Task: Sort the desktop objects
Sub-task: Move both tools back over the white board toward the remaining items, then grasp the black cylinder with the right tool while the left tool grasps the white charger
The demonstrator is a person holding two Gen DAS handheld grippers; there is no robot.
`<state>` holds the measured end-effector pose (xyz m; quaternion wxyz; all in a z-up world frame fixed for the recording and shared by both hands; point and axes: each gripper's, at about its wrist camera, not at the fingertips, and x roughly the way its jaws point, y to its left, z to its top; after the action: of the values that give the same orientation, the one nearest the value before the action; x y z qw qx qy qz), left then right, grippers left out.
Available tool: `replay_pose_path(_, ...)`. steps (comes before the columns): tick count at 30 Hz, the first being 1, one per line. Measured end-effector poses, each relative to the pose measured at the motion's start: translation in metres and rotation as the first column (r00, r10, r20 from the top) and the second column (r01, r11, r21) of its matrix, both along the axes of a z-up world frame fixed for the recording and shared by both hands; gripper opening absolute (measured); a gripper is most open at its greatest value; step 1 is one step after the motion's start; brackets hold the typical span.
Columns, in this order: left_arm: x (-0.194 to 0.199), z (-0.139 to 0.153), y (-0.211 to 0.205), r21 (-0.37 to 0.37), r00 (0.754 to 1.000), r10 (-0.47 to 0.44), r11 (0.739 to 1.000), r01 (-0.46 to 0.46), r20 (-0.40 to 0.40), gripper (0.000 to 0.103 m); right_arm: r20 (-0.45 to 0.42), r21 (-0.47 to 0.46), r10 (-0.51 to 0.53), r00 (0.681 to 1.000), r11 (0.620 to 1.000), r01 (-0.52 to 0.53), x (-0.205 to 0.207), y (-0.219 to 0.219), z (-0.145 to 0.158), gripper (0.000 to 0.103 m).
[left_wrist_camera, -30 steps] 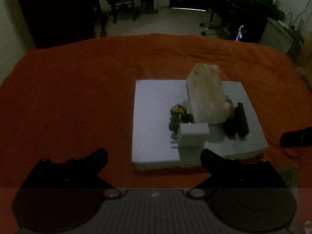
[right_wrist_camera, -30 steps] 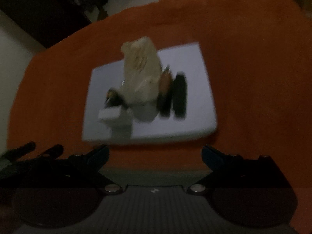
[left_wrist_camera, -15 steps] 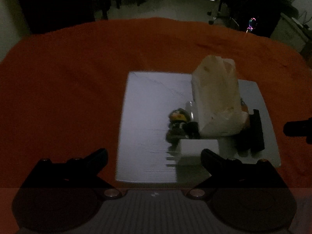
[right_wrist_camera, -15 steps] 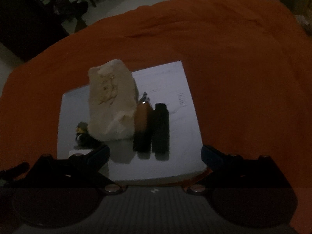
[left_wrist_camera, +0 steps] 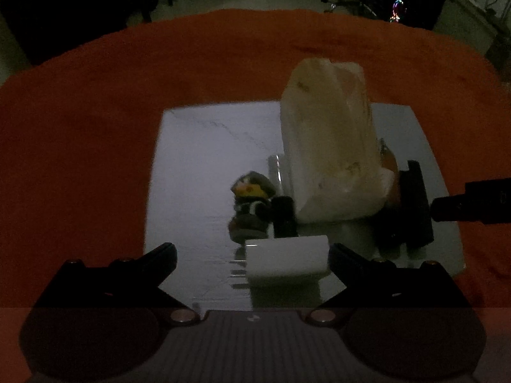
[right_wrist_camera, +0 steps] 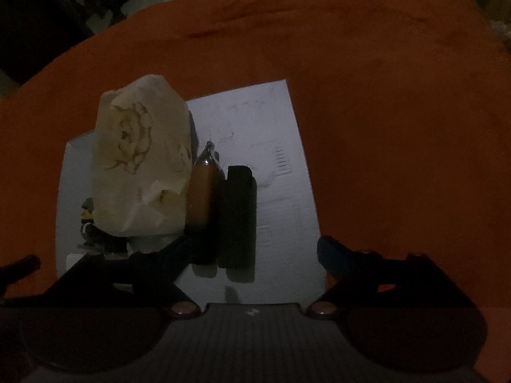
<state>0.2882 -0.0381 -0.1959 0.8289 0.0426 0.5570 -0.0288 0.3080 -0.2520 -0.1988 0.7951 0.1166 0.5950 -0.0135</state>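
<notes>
Worktop (left_wrist_camera: 95, 121) under orange cloth carries white board (left_wrist_camera: 207, 159); objects clustered on it.
Pale tissue pack (left_wrist_camera: 332, 159) upright, centre.
Black bar (right_wrist_camera: 238, 217) and brown pendant (right_wrist_camera: 204, 191) flat at its 3 o'clock, side by side.
White charger (left_wrist_camera: 287, 260) at 6 o'clock.
Small figurine (left_wrist_camera: 252, 207) at 8 o'clock.
My left fingers (left_wrist_camera: 252, 255) spread, released, bracketing charger.
My right fingers (right_wrist_camera: 252, 249) spread, released, straddling black bar.
Judgement: approach-to-pick step; next needs lowering, centring, clenching without nudging neighbours.

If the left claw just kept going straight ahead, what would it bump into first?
Most likely the white charger, lying between the open left claw fingers, at the near edge of the white board. Behind it stand a small figurine and a pale bag. Depth is uncertain.
</notes>
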Motion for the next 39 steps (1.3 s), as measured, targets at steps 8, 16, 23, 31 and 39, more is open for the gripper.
replay_pose_path(8, 0.009, -0.023, -0.011, 0.071, 0.998, -0.025, 0.997, 0.029, -0.05, 0.103, -0.033, -0.029, 0.012, 0.999, 1.0, -0.012, 0.007, 0.002, -0.016, 0.088)
replay_pose_path(16, 0.015, -0.025, -0.011, 0.012, 0.999, -0.007, 1.0, 0.008, -0.047, 0.099, -0.046, -0.028, 0.013, 0.999, 0.999, -0.014, 0.011, 0.002, -0.025, 0.073)
replay_pose_path(23, 0.008, -0.024, 0.001, -0.075, 0.998, 0.004, 0.997, -0.008, -0.06, 0.055, -0.034, -0.031, 0.043, 0.998, 0.999, -0.044, 0.012, 0.009, -0.028, 0.067)
replay_pose_path(31, 0.005, -0.025, 0.015, -0.055, 0.999, 0.017, 0.998, -0.02, -0.047, 0.055, -0.021, -0.034, 0.078, 0.997, 0.996, -0.079, 0.014, 0.017, -0.03, 0.05)
replay_pose_path(39, 0.002, -0.028, 0.031, -0.02, 0.999, 0.023, 1.0, -0.024, -0.031, 0.053, -0.052, -0.054, 0.131, 0.99, 0.989, -0.134, -0.001, 0.011, -0.026, 0.028)
